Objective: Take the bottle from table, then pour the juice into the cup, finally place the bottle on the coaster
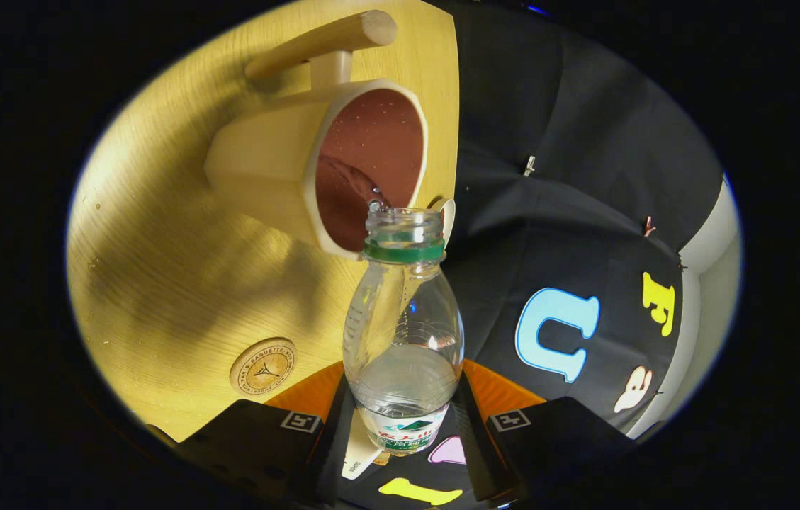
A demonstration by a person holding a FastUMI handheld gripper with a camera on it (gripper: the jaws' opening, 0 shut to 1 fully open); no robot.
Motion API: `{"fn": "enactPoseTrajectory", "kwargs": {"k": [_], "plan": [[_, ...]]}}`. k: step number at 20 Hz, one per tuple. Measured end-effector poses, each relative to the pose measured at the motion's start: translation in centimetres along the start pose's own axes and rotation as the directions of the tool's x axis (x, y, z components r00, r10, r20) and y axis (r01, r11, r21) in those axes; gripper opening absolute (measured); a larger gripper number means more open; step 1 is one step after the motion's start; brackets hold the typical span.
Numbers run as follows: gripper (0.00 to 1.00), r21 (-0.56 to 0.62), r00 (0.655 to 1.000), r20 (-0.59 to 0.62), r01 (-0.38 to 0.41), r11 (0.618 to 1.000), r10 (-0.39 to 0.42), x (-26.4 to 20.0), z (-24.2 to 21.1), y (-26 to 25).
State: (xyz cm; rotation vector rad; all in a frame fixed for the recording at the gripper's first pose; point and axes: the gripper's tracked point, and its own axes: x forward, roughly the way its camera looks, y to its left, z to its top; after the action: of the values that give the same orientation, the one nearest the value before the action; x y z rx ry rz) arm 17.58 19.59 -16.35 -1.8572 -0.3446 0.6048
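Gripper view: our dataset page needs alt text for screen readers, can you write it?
The claw is shut on a clear uncapped bottle, tipped so its mouth meets the rim of a cream cup with a brown inside. A round wooden coaster lies nearby on the wooden table.

Light wooden table (180, 283), grain visible; black cloth wall (570, 177) beyond its edge, pins in cloth

One bottle (403, 333), one cup (329, 166), one round coaster (263, 366), one wooden table (159, 283), one tongs (403, 432)
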Motion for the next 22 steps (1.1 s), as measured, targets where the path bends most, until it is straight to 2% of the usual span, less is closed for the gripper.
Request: {"fn": "enactPoseTrajectory", "kwargs": {"k": [22], "plan": [[0.71, -0.158, 0.998, 0.049, 0.049, 0.986, -0.041, -0.1, 0.3, -1.5]]}}
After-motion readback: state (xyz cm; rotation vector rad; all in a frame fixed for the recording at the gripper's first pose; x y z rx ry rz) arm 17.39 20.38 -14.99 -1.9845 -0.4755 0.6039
